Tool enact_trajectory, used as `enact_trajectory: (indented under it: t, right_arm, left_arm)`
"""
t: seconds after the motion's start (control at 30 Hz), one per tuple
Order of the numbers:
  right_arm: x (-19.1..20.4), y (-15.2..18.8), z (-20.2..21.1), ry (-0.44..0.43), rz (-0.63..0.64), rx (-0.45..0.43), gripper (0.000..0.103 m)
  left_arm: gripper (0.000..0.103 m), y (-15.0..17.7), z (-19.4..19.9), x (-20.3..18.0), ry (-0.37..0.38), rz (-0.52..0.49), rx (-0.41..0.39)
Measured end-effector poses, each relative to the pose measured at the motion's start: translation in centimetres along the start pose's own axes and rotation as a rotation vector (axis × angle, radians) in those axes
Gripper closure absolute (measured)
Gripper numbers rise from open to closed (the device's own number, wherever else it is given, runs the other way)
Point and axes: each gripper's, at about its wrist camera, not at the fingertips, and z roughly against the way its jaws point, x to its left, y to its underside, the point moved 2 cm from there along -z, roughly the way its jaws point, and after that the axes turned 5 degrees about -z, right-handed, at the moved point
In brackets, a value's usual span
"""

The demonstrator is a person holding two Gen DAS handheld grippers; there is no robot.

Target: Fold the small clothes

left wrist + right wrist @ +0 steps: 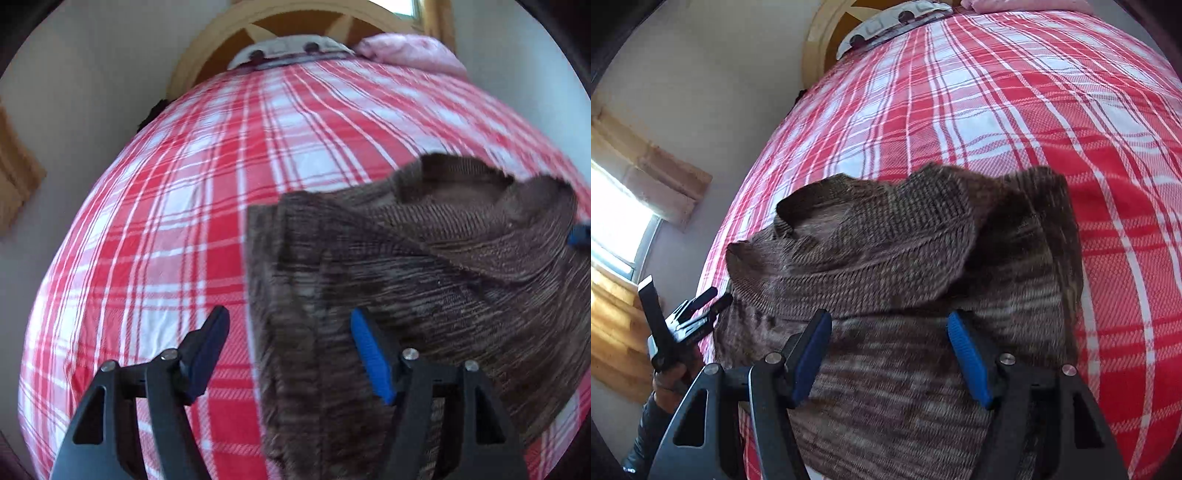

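The brown knit sweater (886, 295) lies on the bed (1015, 103), on the red and white checked cover, close to the near edge. It is already partly folded. Its sides look turned in, so it makes a narrow shape, and one flap with the neck hole lies slanted over the top of the body. The far end is still bumpy and loose. So I think some folds are done, but it needs at least one more fold and some smoothing to make a neat little bundle.

The left claw (290, 356) is spread wide. One finger is over the checked cover and the other is over the left edge of the sweater. It holds nothing. I cannot tell if a tip touches the cloth.

The right claw (890, 356) is spread wide too. Both of its fingers are over the near part of the sweater. It pinches nothing, and I cannot tell if it rests on the knit or floats just above.

At the far end of the bed there is a pink pillow (410, 51) and a white one with dark spots (284, 50), by the wooden headboard (207, 48).
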Motion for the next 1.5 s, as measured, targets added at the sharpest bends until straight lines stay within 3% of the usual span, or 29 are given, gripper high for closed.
enact_trajectory:
  t: [0.07,0.1,0.2,0.3,0.43,0.57,0.73,0.8,0.87,1.0,1.13,1.23,1.37,1.5]
  right_arm:
    - [0.1,-1.9,-0.5,0.001,-0.021,-0.02,0.037]
    - [0.3,-3.1,-0.4,-0.036,-0.023,-0.049,0.037]
    - [0.5,-6.1,1.5,-0.079,-0.048,-0.221,0.037]
    - [0.8,-6.7,2.3,-0.108,-0.068,-0.247,0.037]
    - [1.2,-4.7,2.3,-0.044,-0.01,-0.233,0.037]
    - [3.3,-2.5,1.6,-0.102,0.085,-0.187,0.037]
    - [9.3,0.8,-2.4,-0.221,0.2,0.025,0.037]
    - [10.2,1.1,-4.4,-0.191,0.205,0.063,0.037]
    - [9.0,0.4,-6.6,-0.066,0.15,0.065,0.037]
    - [7.3,-0.8,-6.5,-0.072,0.069,0.031,0.037]
    - [8.3,0.7,-5.0,0.019,0.133,0.001,0.037]
    - [9.5,2.4,-3.8,0.009,0.195,-0.019,0.037]
    - [11.1,5.2,-4.0,0.002,0.258,0.002,0.037]
    - [11.5,7.3,-5.1,0.084,0.31,-0.007,0.037]
  left_arm:
    - [0.03,-1.5,-1.1,-0.4,-0.014,-0.008,0.009]
    - [0.03,-2.5,-1.5,0.0,-0.055,0.012,-0.007]
    - [0.03,-4.4,-1.3,3.4,-0.09,0.19,-0.059]
    - [0.03,-4.8,-1.6,5.7,-0.144,0.27,-0.061]
    - [0.029,-3.3,-2.2,6.9,-0.191,0.282,-0.026]
    - [0.029,-1.9,-1.5,5.4,-0.15,0.269,-0.027]
    - [0.027,-2.5,1.2,2.2,-0.109,0.186,-0.085]
    - [0.023,-2.4,2.0,1.9,-0.095,0.168,-0.102]
    - [0.022,-2.0,2.1,2.2,-0.094,0.161,-0.096]
    - [0.022,0.7,1.1,4.9,-0.104,0.199,-0.041]
    - [0.022,3.9,0.1,7.8,-0.078,0.281,0.01]
    - [0.022,6.1,-0.4,9.2,-0.029,0.344,0.032]
    - [0.022,7.3,0.0,9.3,-0.016,0.362,0.03]
    - [0.022,7.3,1.2,8.5,-0.011,0.347,0.0]
